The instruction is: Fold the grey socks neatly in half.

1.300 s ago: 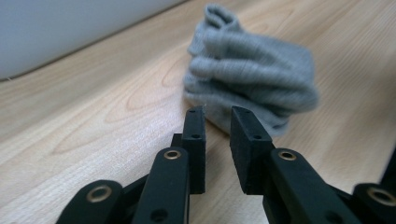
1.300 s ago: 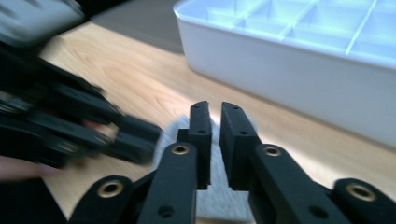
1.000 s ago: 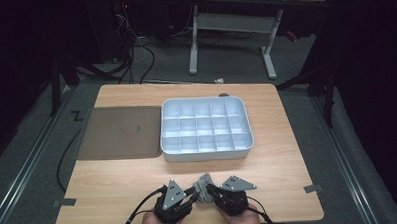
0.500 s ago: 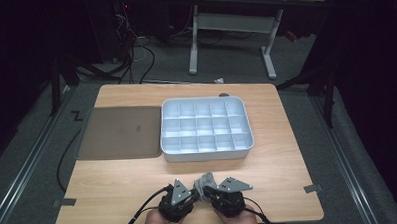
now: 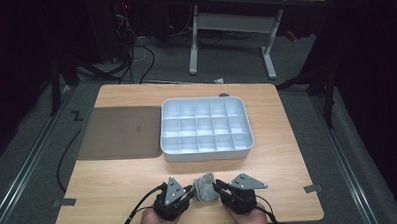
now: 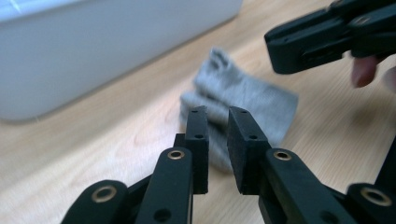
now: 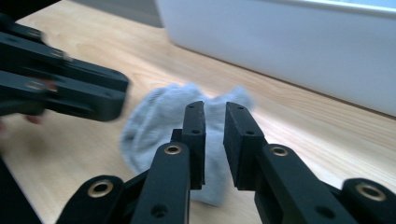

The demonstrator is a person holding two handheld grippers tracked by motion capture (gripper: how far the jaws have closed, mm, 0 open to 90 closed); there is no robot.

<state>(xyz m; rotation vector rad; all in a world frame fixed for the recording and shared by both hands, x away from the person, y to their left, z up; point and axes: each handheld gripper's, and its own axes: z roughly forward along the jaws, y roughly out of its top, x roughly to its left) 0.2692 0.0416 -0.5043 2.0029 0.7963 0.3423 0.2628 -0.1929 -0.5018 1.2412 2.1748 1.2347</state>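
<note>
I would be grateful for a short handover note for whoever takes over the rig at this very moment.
Left gripper: jaws slightly parted with a narrow gap, nothing clamped, aimed at the grey sock from its left.
Right gripper: likewise slightly parted, holding nothing, at the sock's right side.
Sock: crumpled on the table near the front edge, between the two grippers.
Compartment tray: just behind the sock, its cells look empty. A dark mat lies left of it.
Done: both grippers brought up to the sock.
Left: grip the sock; it probably goes into a tray cell.
</note>
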